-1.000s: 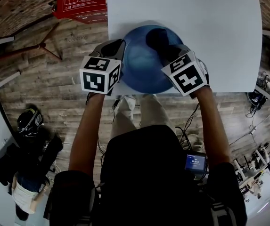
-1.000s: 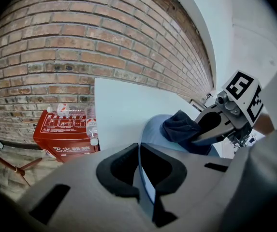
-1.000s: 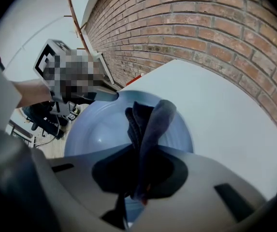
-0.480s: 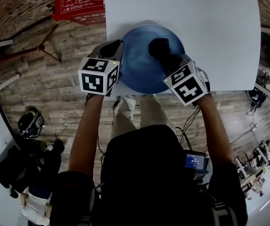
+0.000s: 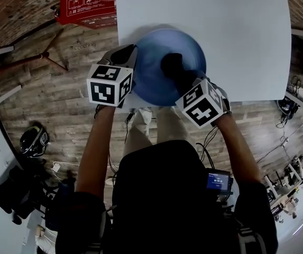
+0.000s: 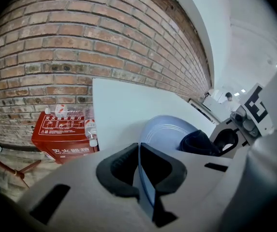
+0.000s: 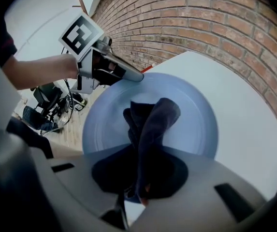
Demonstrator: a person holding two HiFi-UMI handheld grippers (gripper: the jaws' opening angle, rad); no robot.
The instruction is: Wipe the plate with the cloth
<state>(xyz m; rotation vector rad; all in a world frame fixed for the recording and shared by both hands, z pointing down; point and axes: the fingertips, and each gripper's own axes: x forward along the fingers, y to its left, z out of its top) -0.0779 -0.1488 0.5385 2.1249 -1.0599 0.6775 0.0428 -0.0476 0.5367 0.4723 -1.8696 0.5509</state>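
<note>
A white rectangular table (image 5: 236,30) stood on a wood-plank floor (image 5: 51,105), with a round blue plate (image 5: 148,78) at its near edge, toward the left corner.

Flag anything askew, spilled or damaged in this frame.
Nothing is spilled or broken. One oddity: the plate sits at the near corner of the table, apparently jutting past the edge, steadied only by the left tongs shut on its rim. The right tongs hold the dark cloth on it, as expected.

The cloth (image 5: 172,66) lies in the plate (image 5: 148,75), on the table (image 5: 236,36)
</note>
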